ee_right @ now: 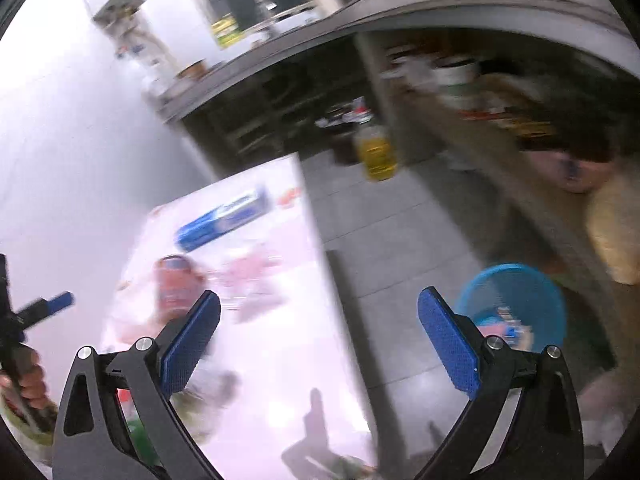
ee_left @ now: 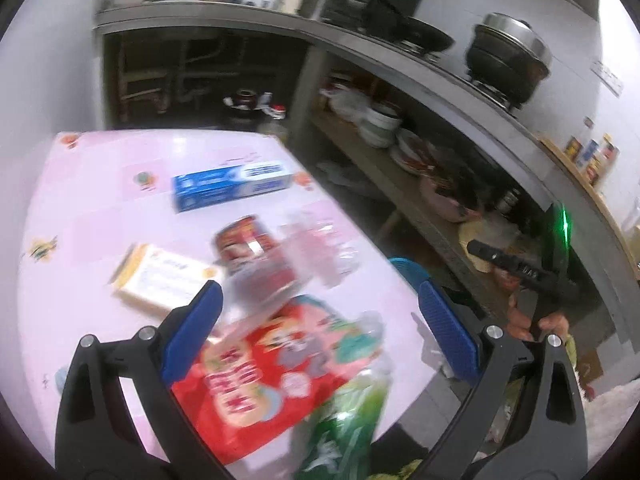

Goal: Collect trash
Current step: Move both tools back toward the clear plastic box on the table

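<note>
**Ana:** Blue-padded left tongs [ee_left: 320, 340] fill the bottom of the left wrist view, spread wide with nothing gripped, hanging over a red snack bag [ee_left: 256, 384] and a green wrapper [ee_left: 344, 432] at the near edge of the pink worktop [ee_left: 80, 208].

**Ben:** Further back on that worktop I see a red can [ee_left: 240, 240] under some crumpled clear plastic [ee_left: 316, 248], a yellow-edged card box [ee_left: 160, 280] to its left, and a blue and white toothpaste box [ee_left: 232, 184] behind.

**Ana:** Right tongs [ee_right: 318, 338] are released too, jaws far apart and empty. They straddle the worktop's right edge, over grey floor tiles [ee_right: 400, 240].

**Ben:** Just past the right pad sits a blue bin [ee_right: 516, 300] on the floor, some colourful bits already inside.

**Ana:** At far left of the right wrist view, a hand [ee_right: 28, 384] grips the other tool's handle.

**Ben:** Everything is quite blurred; a yellow bottle [ee_right: 376, 152] stands on the floor beyond, by the shelves.
</note>
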### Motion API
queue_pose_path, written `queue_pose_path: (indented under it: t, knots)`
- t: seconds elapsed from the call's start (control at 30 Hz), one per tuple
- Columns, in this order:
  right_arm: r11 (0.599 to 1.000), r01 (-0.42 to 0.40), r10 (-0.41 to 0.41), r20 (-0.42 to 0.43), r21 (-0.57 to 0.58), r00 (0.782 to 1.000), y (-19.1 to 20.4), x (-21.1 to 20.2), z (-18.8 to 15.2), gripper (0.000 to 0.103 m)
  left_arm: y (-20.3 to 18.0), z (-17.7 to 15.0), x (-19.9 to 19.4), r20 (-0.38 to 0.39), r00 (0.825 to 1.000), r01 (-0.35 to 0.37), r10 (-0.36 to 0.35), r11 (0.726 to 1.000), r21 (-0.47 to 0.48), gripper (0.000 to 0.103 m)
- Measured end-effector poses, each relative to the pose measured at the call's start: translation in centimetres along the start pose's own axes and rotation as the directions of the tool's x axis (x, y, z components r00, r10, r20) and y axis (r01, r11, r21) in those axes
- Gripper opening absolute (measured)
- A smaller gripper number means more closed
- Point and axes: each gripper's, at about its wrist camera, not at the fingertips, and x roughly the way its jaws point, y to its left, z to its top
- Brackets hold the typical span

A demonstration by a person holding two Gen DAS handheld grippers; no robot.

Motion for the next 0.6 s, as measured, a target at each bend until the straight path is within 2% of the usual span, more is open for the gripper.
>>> queue_pose_path:
  t: [0.2, 0.3, 0.37, 0.47, 0.6]
  knots:
    - [0.993, -0.108, 0.1, -0.168, -0.041, 0.981, 4.4, 7.0, 2.1, 0.091, 2.2, -1.5, -0.5, 0.001, 0.998, -0.063, 0.063, 0.998, -0.001, 0.094]
    - [0.993, -0.115, 0.109, -0.254, -0.009, 0.961, 5.0, 10.7, 3.2, 0.084, 2.7, -2.1, -0.5, -0.011, 0.998, -0.06, 0.06, 0.998, 0.007, 0.094]
    - [0.993, -0.114, 0.117, -0.303, 0.029, 0.946, 5.1, 13.1, 4.1, 0.083, 3.0, -2.6, -0.6, -0.013, 0.998, -0.061, 0.061, 0.998, 0.012, 0.094]
    - [0.994, -0.107, 0.106, -0.36, 0.016, 0.927, 6.5, 15.7, 4.7, 0.083, 2.9, -3.3, -0.6, -0.012, 0.998, -0.064, 0.064, 0.998, 0.022, 0.094]
    - [0.994, -0.075, 0.037, -0.42, -0.074, 0.907, 8.3, 18.0, 4.4, 0.083, 3.1, -4.2, -0.4, -0.017, 0.998, -0.066, 0.067, 0.997, 0.032, 0.094]
